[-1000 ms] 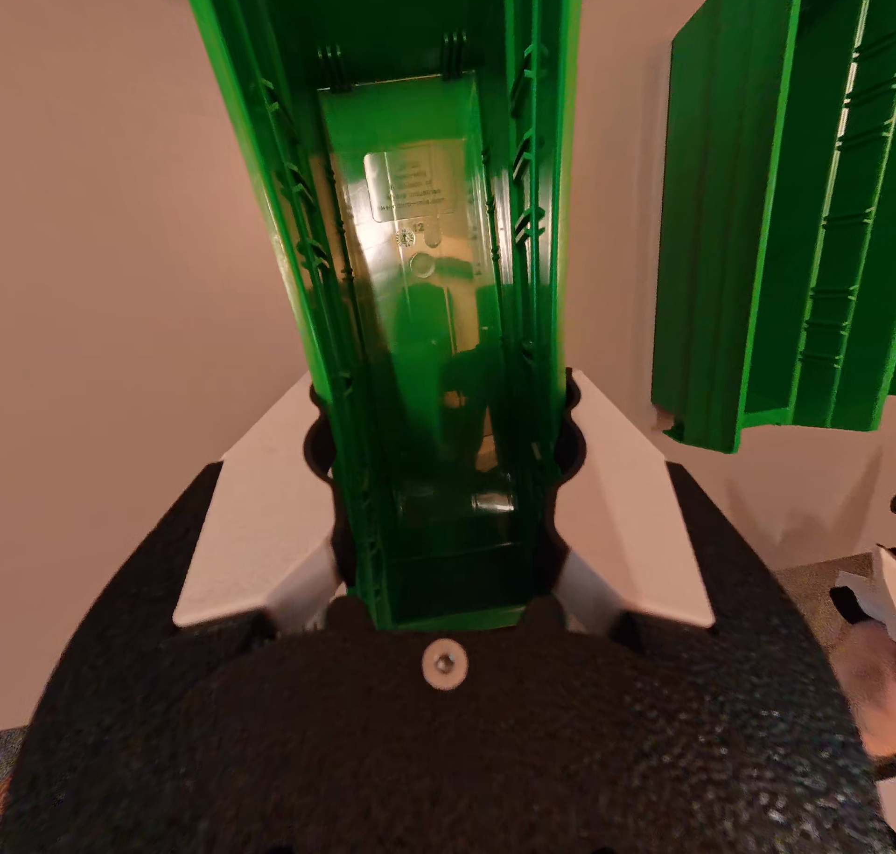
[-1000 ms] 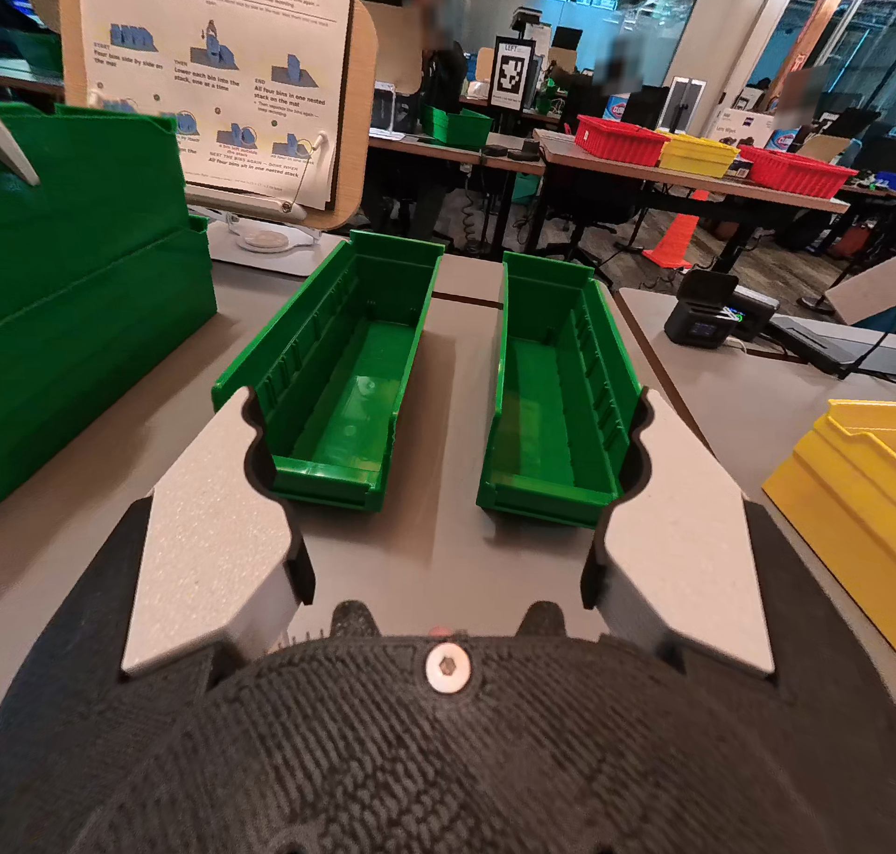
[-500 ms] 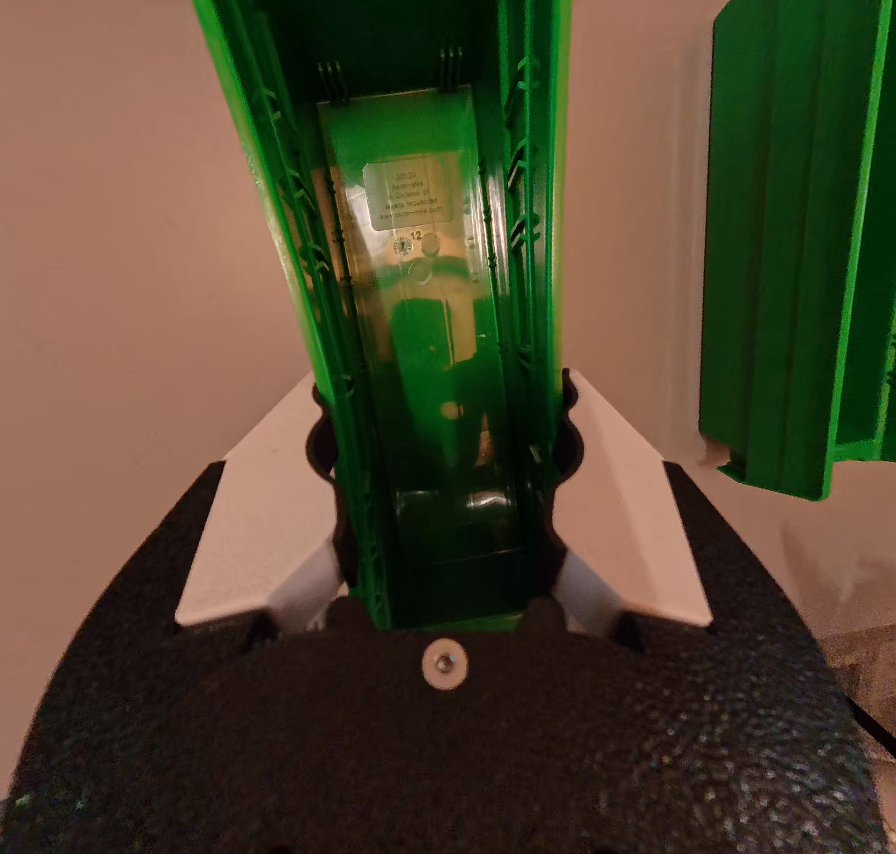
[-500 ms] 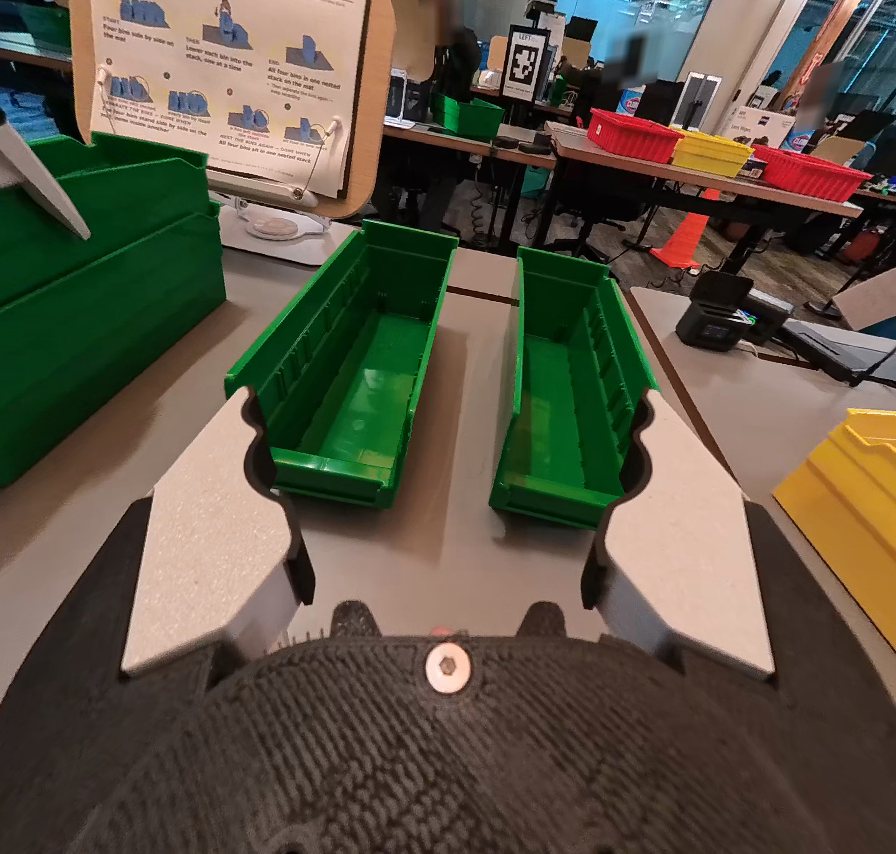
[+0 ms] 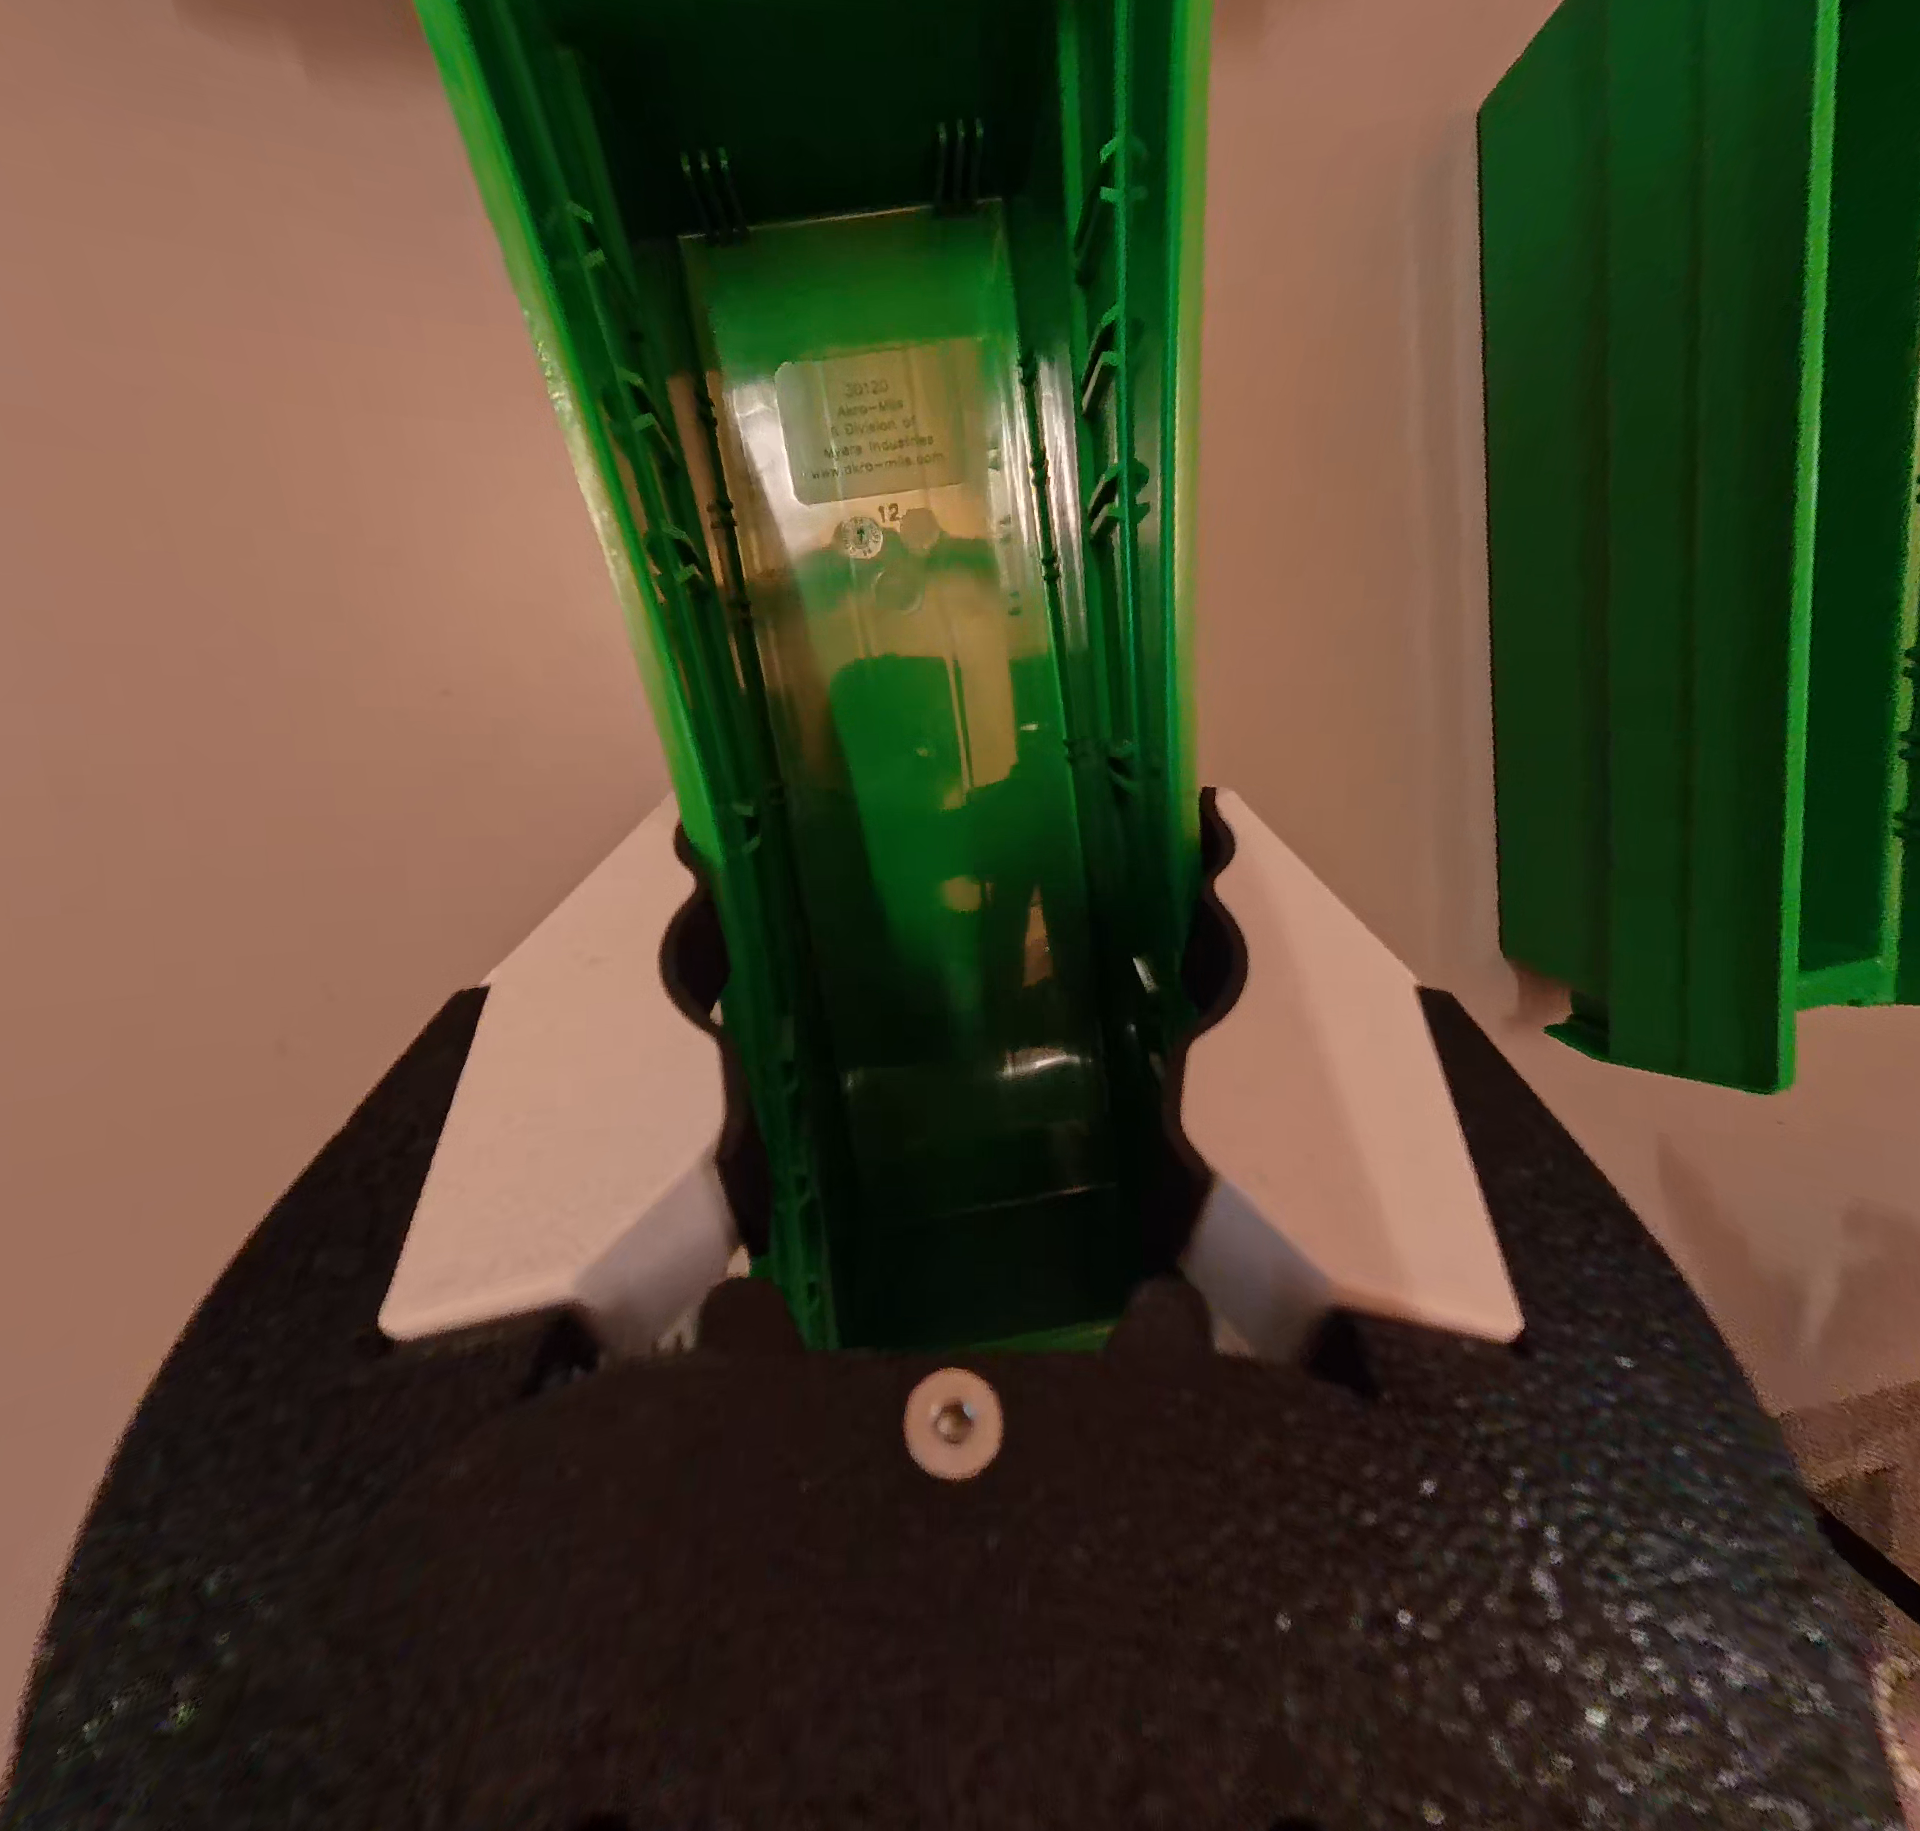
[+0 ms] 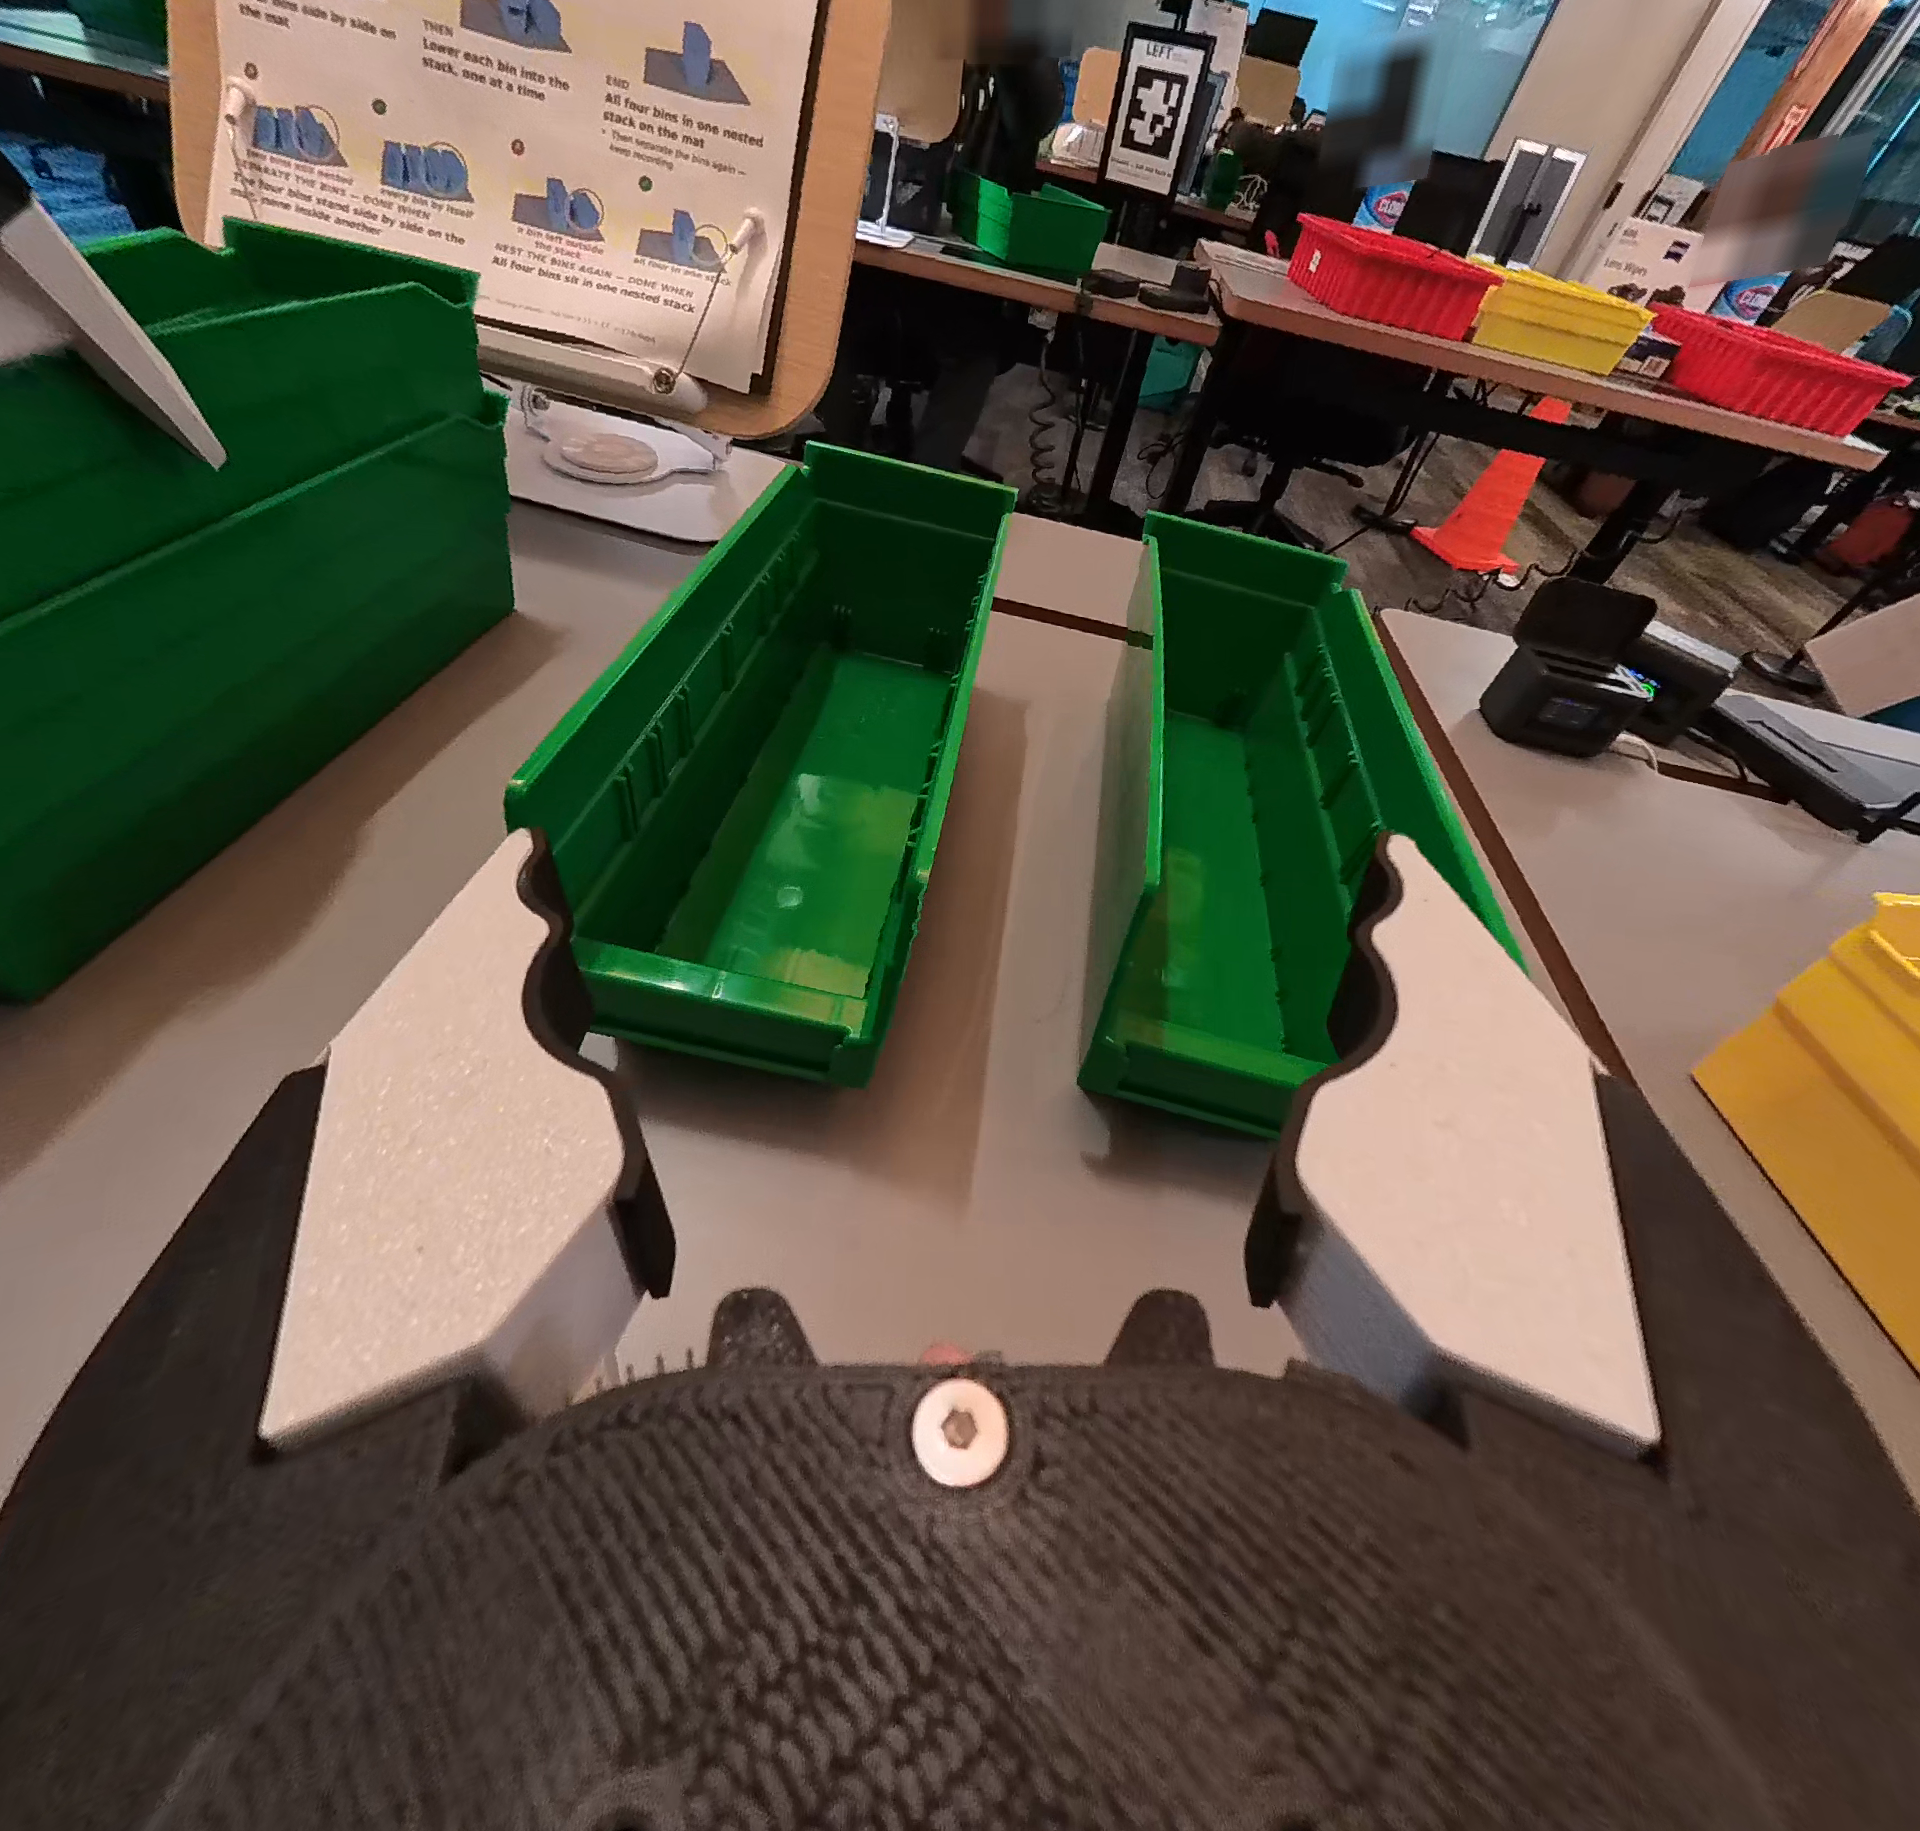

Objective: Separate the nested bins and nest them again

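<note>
**Colours and Patterns in View**

You see two plain green bins (image 6: 769, 794) (image 6: 1236, 846) on a grey table (image 6: 956, 1210). The nested stack (image 6: 239, 576) is green. Your right gripper (image 6: 956, 960) has pale grey fingers (image 6: 447, 1116) and a black textured body. A yellow bin (image 6: 1829, 1075) sits right.

Two long green plastic bins (image 6: 769, 794) (image 6: 1236, 846) lie side by side on the tabletop (image 6: 966, 1189). Two more nested green bins (image 6: 239, 618) stand left. One yellow plastic bin (image 6: 1829, 1075) sits right.
</note>
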